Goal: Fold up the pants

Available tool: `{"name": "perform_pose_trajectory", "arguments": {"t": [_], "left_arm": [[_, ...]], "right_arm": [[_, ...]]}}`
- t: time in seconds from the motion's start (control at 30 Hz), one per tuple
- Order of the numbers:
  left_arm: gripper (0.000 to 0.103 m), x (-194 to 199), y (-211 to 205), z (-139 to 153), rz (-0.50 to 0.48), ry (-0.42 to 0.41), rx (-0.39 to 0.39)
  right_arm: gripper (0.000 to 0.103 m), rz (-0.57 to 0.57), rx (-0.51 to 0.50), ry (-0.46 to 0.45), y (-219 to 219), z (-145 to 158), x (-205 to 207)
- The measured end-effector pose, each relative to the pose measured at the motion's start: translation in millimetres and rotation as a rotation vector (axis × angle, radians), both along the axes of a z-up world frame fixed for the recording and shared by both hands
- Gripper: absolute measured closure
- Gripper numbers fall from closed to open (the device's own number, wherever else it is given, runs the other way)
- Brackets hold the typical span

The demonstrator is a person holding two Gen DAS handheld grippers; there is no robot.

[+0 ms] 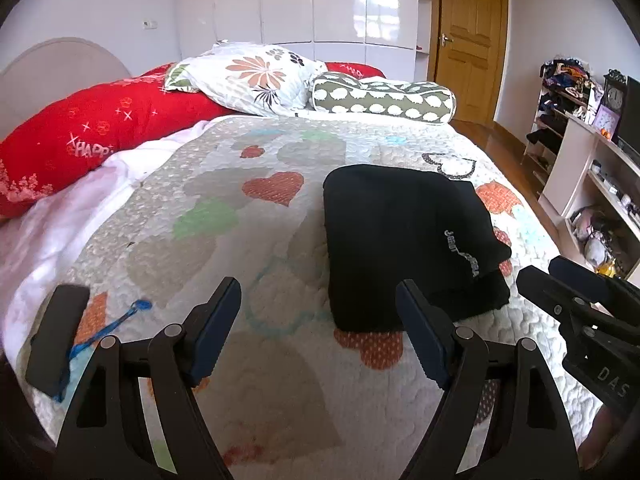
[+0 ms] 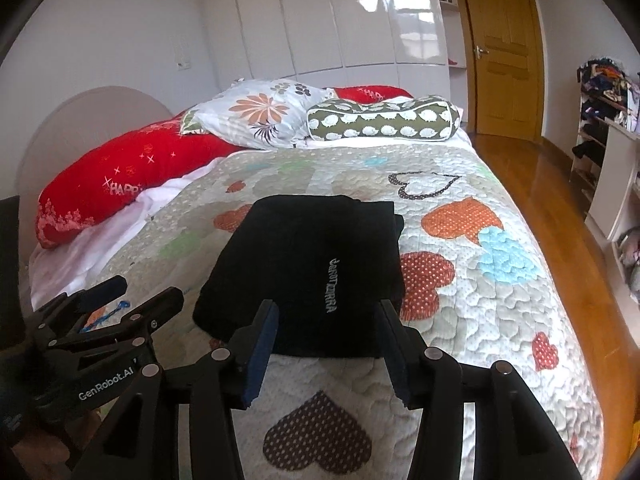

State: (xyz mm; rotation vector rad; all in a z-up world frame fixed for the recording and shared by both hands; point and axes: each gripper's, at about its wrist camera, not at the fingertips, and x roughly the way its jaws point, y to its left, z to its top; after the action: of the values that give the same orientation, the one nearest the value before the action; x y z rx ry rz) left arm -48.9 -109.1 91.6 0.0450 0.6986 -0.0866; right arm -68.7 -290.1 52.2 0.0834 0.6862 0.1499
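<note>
Left gripper (image 1: pixel 318 320): black plastic frame, two arms that widened toward the camera, each with a cut-out slot. Round silver pivot pins sat at the linkage joints. Fingers (image 1: pixel 218 326) carried dark blue pads, ribbed at the near edge. White lettering "GenRobot.AI" ran along its side in the right wrist view.

Right gripper (image 2: pixel 326 354): same black frame, silver pins and blue pads (image 2: pixel 262 354). In the left wrist view its body bore pale letters "DAS"; the rest was cut off.
</note>
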Motion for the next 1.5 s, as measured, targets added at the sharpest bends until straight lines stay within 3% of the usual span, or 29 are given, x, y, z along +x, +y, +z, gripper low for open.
{"name": "perform_pose_trajectory", "arguments": {"t": [0.73,1.5], "left_arm": [[0.022,-41,7,8,0.011,-0.031,-0.017],[0.022,-75,2,21,0.018,-0.100,0.047]], "right_arm": [[0.054,0.004,-0.035,0.000,9,2,-37],[0.054,0.015,-0.037,-0.043,6,13,-63]]}}
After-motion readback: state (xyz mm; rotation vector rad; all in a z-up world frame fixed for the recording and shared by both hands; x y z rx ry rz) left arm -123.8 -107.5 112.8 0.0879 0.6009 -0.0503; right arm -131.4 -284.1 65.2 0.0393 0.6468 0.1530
